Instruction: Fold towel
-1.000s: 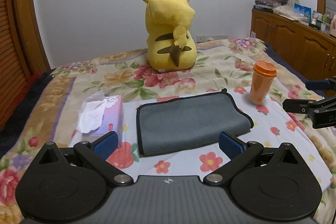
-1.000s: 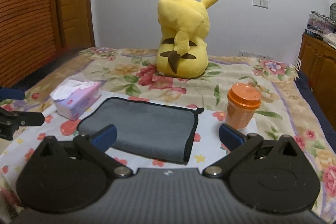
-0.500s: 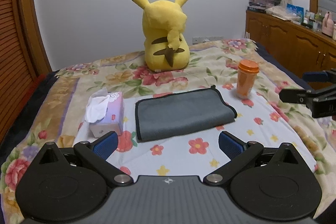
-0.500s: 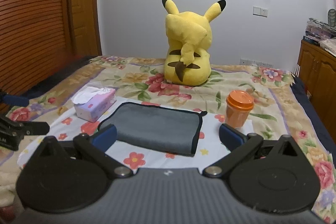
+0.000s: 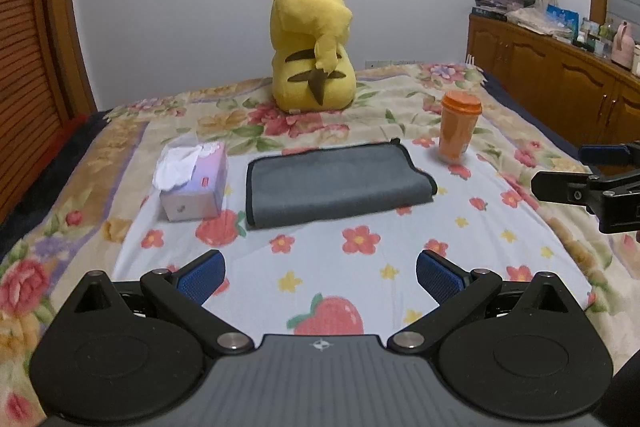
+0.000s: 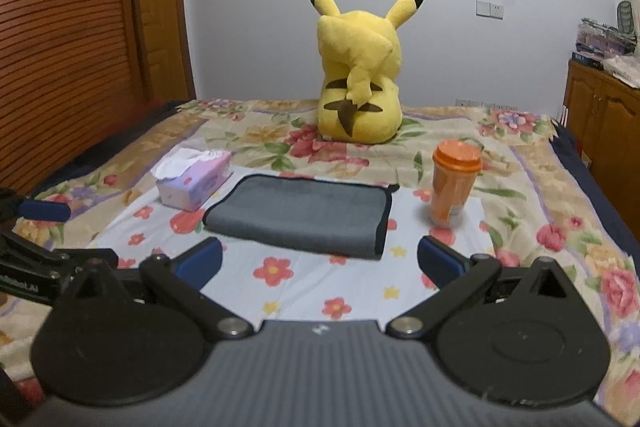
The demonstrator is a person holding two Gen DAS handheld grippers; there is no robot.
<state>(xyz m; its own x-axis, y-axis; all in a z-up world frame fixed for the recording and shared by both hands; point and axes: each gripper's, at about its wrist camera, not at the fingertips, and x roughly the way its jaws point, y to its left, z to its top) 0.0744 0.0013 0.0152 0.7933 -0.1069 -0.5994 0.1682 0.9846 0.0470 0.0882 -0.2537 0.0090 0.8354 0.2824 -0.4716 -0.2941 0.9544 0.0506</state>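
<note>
A grey towel (image 5: 336, 183) with dark edging lies folded flat on a light floral cloth on the bed; it also shows in the right wrist view (image 6: 304, 215). My left gripper (image 5: 320, 277) is open and empty, held back from the towel's near edge. My right gripper (image 6: 320, 261) is open and empty, just short of the towel's near edge. The right gripper also shows at the right edge of the left wrist view (image 5: 580, 171). The left gripper shows at the left edge of the right wrist view (image 6: 44, 235).
A tissue box (image 5: 192, 179) stands left of the towel and an orange lidded cup (image 5: 458, 127) to its right. A yellow plush toy (image 5: 312, 43) sits behind. Wooden cabinets (image 5: 560, 83) stand along the right wall, a slatted wooden door (image 6: 80, 47) on the left.
Both grippers have drawn back from the towel, which now looks smaller and farther. The towel has not moved. Both grippers stay open.
</note>
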